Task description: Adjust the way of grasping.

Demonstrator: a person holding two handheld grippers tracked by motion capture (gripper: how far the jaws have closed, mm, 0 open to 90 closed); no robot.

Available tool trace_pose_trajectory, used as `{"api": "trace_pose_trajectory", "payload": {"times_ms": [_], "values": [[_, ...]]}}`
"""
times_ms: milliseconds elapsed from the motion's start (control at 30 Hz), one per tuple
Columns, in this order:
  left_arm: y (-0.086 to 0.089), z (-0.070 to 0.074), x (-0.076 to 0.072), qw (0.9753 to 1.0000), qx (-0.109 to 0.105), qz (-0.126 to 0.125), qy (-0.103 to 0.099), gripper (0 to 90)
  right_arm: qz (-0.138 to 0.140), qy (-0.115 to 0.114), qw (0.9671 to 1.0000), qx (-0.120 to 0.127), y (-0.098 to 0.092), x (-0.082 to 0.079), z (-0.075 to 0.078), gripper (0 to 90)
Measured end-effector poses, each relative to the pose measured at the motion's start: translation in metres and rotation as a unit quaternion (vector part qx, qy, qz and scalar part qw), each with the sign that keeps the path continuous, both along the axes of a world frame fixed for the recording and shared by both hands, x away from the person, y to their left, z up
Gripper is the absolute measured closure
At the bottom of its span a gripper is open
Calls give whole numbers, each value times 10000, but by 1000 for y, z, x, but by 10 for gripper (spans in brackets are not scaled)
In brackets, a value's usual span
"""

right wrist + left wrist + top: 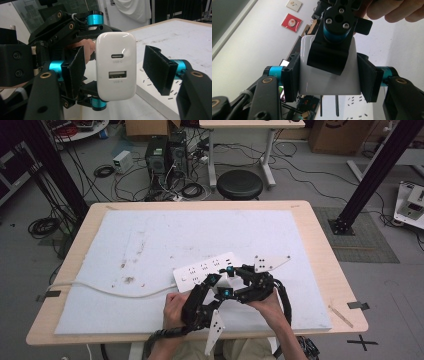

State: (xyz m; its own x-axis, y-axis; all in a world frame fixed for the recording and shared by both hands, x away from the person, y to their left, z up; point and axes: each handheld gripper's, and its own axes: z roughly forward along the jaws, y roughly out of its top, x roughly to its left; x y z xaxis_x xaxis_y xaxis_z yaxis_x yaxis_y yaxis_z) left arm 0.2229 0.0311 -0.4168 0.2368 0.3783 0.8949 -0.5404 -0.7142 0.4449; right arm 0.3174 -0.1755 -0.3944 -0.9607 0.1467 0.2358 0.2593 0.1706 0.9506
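A white USB charger (116, 66) with a USB-C and a USB-A port is held in the air just above the white power strip (202, 268). My left gripper (328, 72) is shut on it, both pads pressing its sides, its two prongs (328, 105) pointing down. My right gripper (117, 72) stands open around the same charger: its left pad (75, 71) is close to the body, while its right pad (158, 72) stands well apart. In the high view both grippers, left (220, 286) and right (236, 274), meet at the strip's near right end.
The power strip lies on a white mat (150, 240) that covers the wooden table (327, 270), and its white cord (100, 289) runs off to the left edge. A black stool (240, 184) stands beyond the far edge. Cables and computer cases clutter the floor behind.
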Motion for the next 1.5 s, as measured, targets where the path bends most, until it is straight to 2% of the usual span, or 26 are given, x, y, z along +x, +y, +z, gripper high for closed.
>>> {"api": "trace_pose_trajectory", "payload": {"times_ms": [167, 433, 900, 1200, 1500], "values": [[0, -1, 0, 10000, -28, -14, 8, 424, 121, -5, 9999, 104, 0, 1, -2, 439], [1, -2, 0, 10000, -86, -4, 2, 424, 104, -38, 9997, 206, 0, 1, -5, 500], [0, -2, 0, 9999, -99, -14, -1, 424, 154, -103, 9996, 232, 1, 1, -7, 600], [0, -1, 1, 9999, -99, -39, -28, 424, 177, -86, 9992, 355, -1, 2, -8, 628], [-1, -1, 1, 10000, -78, -40, 3, 424, 160, -56, 9993, 337, -2, 2, -8, 631]]}}
